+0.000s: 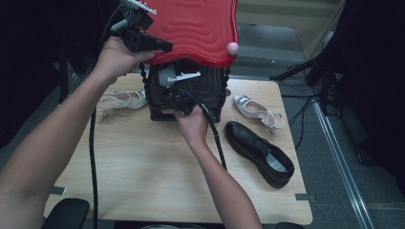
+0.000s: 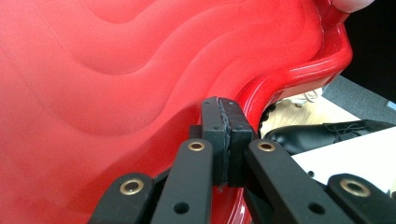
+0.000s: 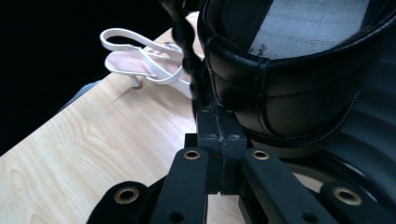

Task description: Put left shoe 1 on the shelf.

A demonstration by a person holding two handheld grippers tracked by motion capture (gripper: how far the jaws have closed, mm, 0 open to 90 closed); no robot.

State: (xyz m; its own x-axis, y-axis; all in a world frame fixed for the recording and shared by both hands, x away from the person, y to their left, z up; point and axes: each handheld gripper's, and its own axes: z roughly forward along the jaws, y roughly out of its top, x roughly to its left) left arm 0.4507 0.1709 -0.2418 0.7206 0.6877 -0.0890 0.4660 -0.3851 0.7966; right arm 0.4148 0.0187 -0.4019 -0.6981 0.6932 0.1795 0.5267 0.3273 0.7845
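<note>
Dark drapes ring a pale wooden table (image 1: pixel 143 162) where a shoe-packing job looks about half done. At its far edge stands a black ribbed hard-shell case (image 1: pixel 210 90) with a glossy red wavy lid (image 1: pixel 196 28) swung up and open. The left gripper (image 1: pixel 160 45) sits at the lid's lower edge; in the left gripper view its jaws are closed pad to pad, with nothing visibly between them, pressed against the red shell (image 2: pixel 116 93) — propping rather than clamping, it seems. The right gripper (image 1: pixel 174 95) reaches into the case mouth, jaws likewise shut on nothing, nudging a black leather shoe (image 3: pixel 289 79) that already rests inside, beside a black beaded strap (image 3: pixel 184 51).

Left to do, judging by the table: a matching black leather dress shoe (image 1: pixel 260 152) lies to the right of the case, a white strappy heeled sandal (image 1: pixel 258 110) just behind it, and another white sandal (image 1: pixel 122 100) to the case's left. Then the lid must come down.

No brand, label or legible writing can be made out — the pale insole (image 3: pixel 317 23) shows only stitching.
</note>
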